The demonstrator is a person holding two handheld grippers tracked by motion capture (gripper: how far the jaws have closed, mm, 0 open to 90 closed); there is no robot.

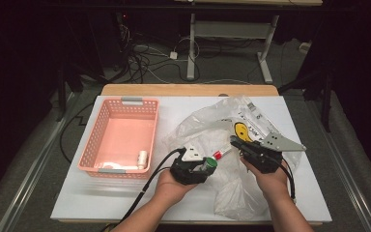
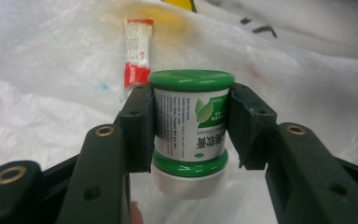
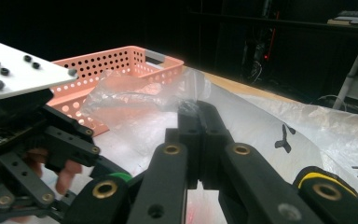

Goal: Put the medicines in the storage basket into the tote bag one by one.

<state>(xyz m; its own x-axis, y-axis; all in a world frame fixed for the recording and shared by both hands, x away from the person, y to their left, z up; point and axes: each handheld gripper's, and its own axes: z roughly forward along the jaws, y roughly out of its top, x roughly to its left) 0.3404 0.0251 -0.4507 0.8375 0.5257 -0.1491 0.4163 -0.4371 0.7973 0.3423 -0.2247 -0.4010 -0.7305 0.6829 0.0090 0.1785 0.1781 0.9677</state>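
My left gripper is shut on a small jar with a green lid, a printed white label and a white cap at its other end. The jar hangs over the mouth of a clear plastic bag. A red and white sachet lies on the bag just beyond the jar. To the right, my right gripper has its jaws shut on a fold of the bag's film and holds the edge raised. In the right gripper view the right gripper points toward the basket.
A pink perforated basket stands at the left of the white table top, with a small white bottle and another white item inside. The bag covers the right half of the table. Cables lie on the floor beyond.
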